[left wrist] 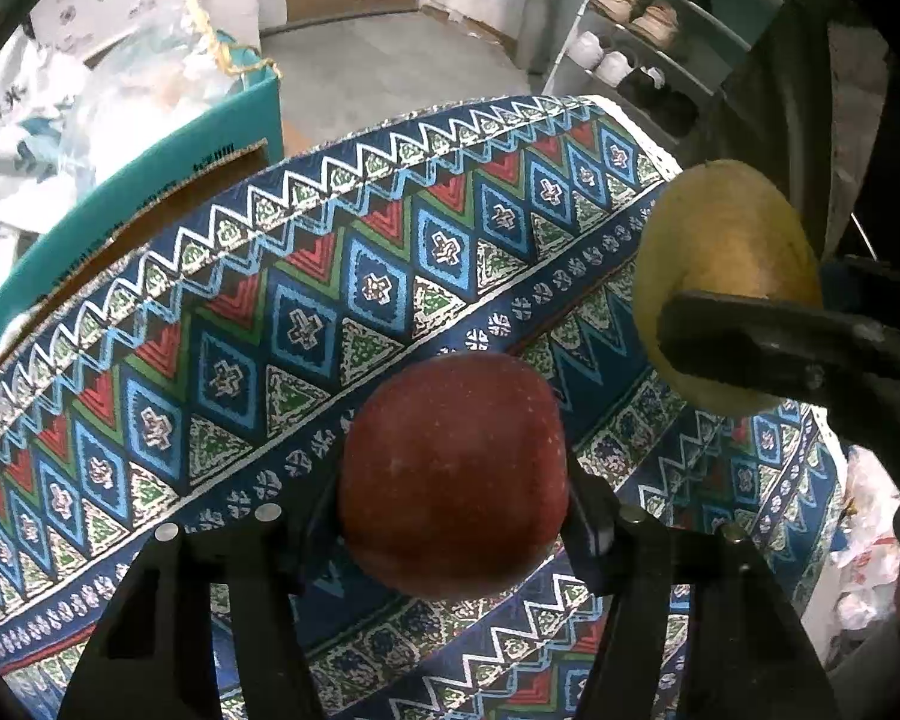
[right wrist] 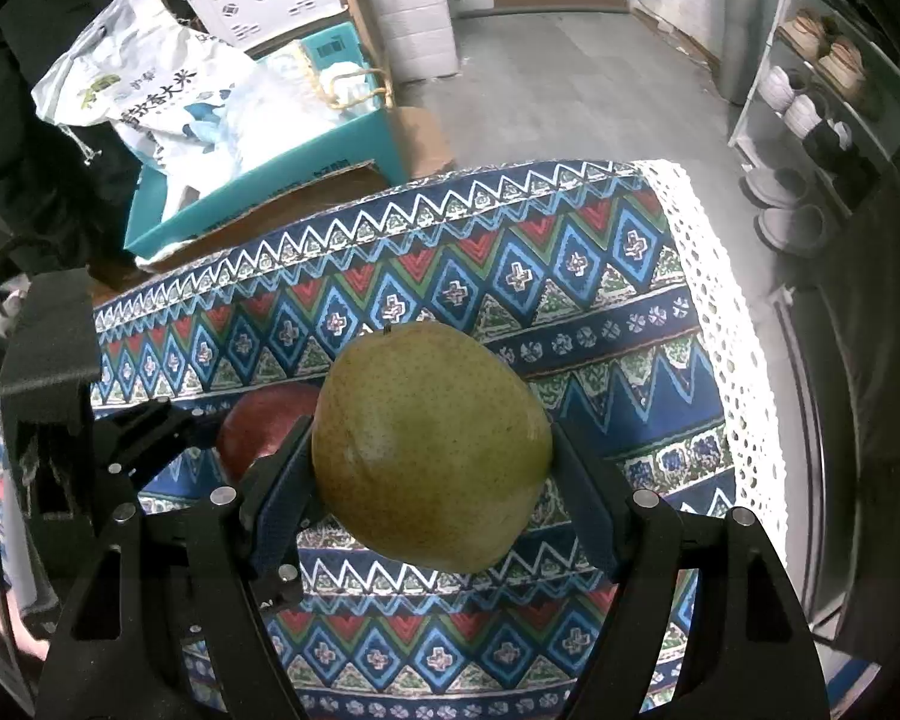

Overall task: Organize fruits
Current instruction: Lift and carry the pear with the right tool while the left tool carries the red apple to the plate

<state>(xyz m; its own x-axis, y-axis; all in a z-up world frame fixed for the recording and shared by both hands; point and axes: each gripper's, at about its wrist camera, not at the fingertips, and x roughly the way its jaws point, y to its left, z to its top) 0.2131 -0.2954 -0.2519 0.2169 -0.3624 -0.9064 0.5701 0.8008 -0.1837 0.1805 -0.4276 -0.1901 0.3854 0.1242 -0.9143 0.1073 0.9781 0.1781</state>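
Observation:
My left gripper (left wrist: 453,516) is shut on a dark red apple (left wrist: 453,474) and holds it above the patterned tablecloth (left wrist: 306,276). My right gripper (right wrist: 432,468) is shut on a yellow-green pear (right wrist: 429,450), also above the cloth. In the left wrist view the pear (left wrist: 729,240) shows at the right, clamped by the right gripper's black finger (left wrist: 768,336). In the right wrist view the apple (right wrist: 264,420) shows just left of the pear, held in the left gripper (right wrist: 150,432).
A blue, red and white patterned cloth (right wrist: 510,276) covers the table, with a white lace edge (right wrist: 726,312) at the right. A teal box (right wrist: 270,180) with bags stands behind the table at left. A shoe rack (right wrist: 822,90) stands at the right.

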